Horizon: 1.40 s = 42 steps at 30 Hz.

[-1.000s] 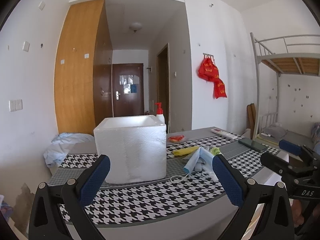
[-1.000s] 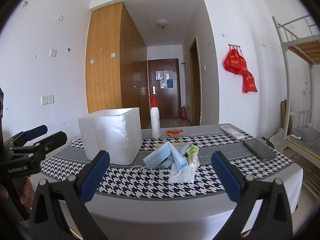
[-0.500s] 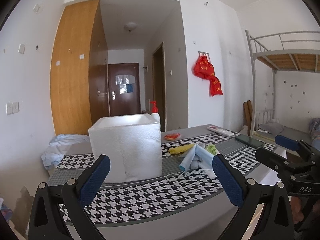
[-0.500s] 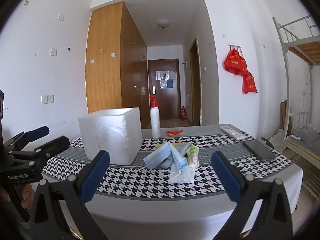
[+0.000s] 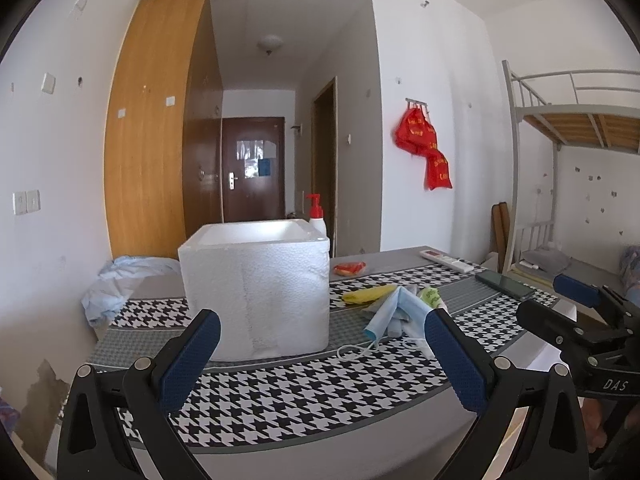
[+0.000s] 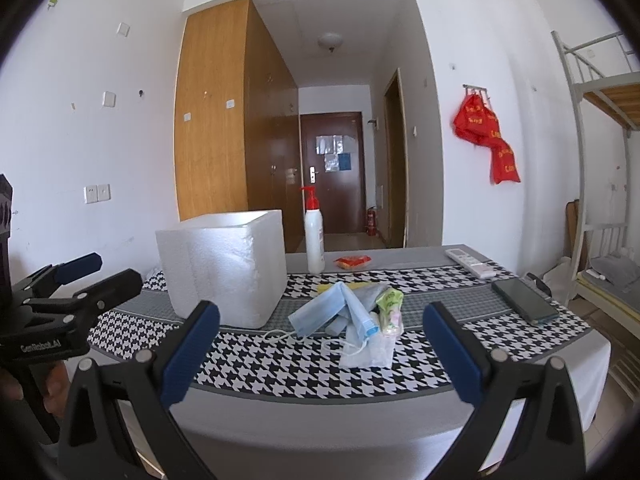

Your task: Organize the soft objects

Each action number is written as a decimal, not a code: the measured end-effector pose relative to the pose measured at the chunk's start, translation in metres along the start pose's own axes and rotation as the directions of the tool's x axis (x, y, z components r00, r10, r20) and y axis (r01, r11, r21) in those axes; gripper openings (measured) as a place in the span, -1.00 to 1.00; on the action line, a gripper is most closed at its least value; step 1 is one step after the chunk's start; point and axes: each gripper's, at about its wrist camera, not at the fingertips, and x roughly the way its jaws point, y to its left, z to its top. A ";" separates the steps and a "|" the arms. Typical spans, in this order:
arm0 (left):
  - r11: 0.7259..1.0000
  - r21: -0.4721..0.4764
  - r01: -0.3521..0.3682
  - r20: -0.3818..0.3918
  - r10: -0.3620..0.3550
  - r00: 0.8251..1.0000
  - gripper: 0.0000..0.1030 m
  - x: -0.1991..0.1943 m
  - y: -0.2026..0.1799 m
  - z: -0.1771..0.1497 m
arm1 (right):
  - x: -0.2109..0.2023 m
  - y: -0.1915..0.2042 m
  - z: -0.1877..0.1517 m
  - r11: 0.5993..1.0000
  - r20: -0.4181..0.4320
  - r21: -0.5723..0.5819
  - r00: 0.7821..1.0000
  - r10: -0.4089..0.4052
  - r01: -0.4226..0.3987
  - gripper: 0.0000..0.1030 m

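Note:
A pile of soft items lies on the houndstooth tablecloth [image 6: 280,364]: blue face masks [image 6: 324,314], a green packet [image 6: 390,304], a white tissue pack [image 6: 368,354] and a yellow item [image 5: 368,294]. The masks also show in the left wrist view [image 5: 394,312]. An open white foam box [image 5: 256,288] stands left of the pile, also in the right wrist view [image 6: 224,268]. My left gripper [image 5: 320,356] is open and empty, short of the box. My right gripper [image 6: 320,354] is open and empty, short of the pile.
A pump bottle [image 6: 314,236] stands behind the box. A red snack packet [image 6: 352,262], a remote [image 6: 470,262] and a phone [image 6: 524,300] lie further right. Blue cloth [image 5: 128,280] is heaped at the table's far left. A bunk bed [image 5: 560,184] stands right.
The left gripper has shifted and turned slightly, so the box and pile sit further right and a little closer in its view. The right gripper has barely moved. Both stay open.

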 end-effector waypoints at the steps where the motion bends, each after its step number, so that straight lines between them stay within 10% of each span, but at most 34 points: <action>1: 1.000 -0.001 -0.003 -0.004 0.003 1.000 0.98 0.003 0.000 0.001 | 0.002 -0.001 0.001 1.000 -0.003 0.003 1.000 0.003 -0.003 0.99; 42: 0.995 0.020 0.093 -0.191 -0.087 0.978 0.98 0.107 -0.028 0.015 | 0.096 -0.061 0.002 0.995 -0.179 0.041 0.981 -0.078 0.087 0.99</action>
